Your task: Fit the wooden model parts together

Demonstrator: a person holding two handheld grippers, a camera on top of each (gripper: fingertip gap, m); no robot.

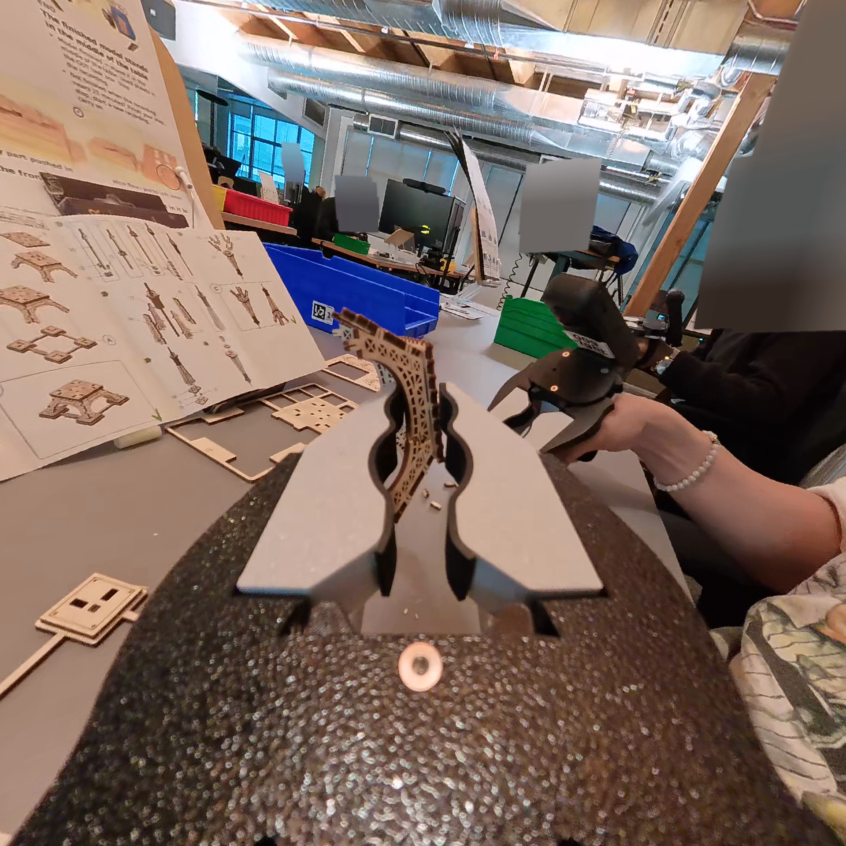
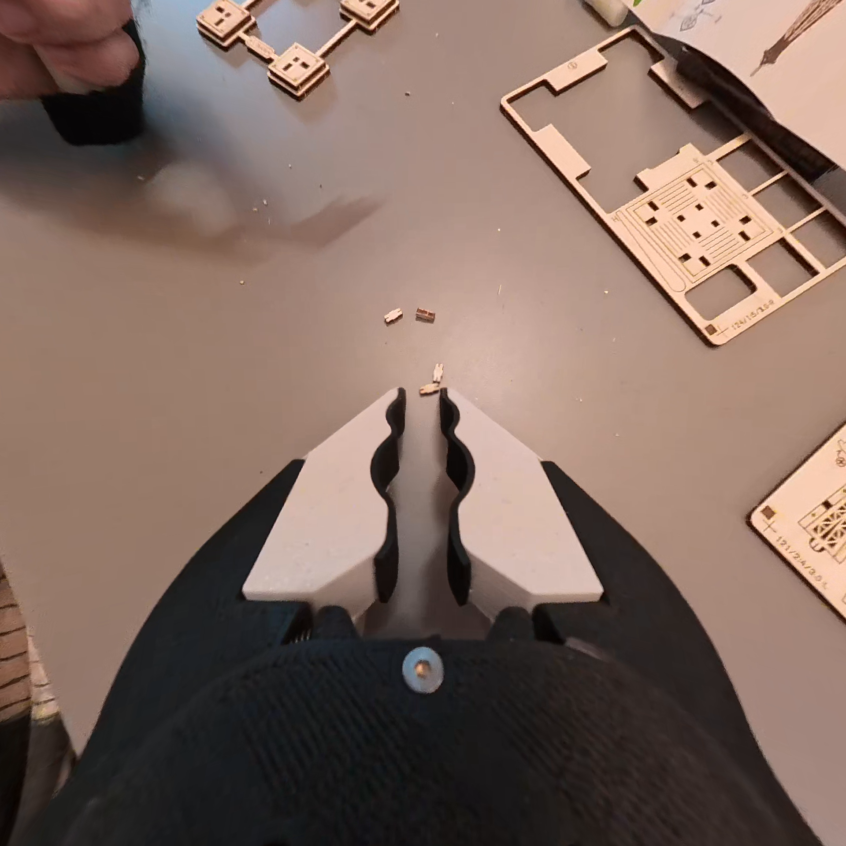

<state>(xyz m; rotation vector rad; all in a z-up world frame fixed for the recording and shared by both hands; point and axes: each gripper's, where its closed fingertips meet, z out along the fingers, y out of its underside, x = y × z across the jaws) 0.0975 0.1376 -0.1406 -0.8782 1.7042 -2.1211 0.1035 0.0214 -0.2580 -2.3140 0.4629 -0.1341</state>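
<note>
My left gripper [image 1: 419, 393] is shut on a curved wooden lattice leg [image 1: 389, 348] and holds it upright above the grey table [image 1: 91, 526]. My right gripper [image 2: 422, 393] is slightly open and empty, pointing down at the table [image 2: 229, 366]. Several tiny wooden pegs [image 2: 425, 314] lie just beyond its tips, one peg [image 2: 428, 389] right by them. A wooden base frame of square pads [image 2: 293, 46] lies at the far left. The right gripper also shows in the left wrist view [image 1: 517, 428], held by a hand.
A punched wooden sheet [image 2: 686, 219] lies at the right, with another sheet [image 2: 815, 540] nearer. An open instruction booklet [image 1: 160, 320] leans at the left. A blue bin [image 1: 357, 284] and a green bin [image 1: 526, 325] stand behind. A blurred hand [image 2: 68, 36] is at top left. There is about 15 cm between the tips of the two grippers.
</note>
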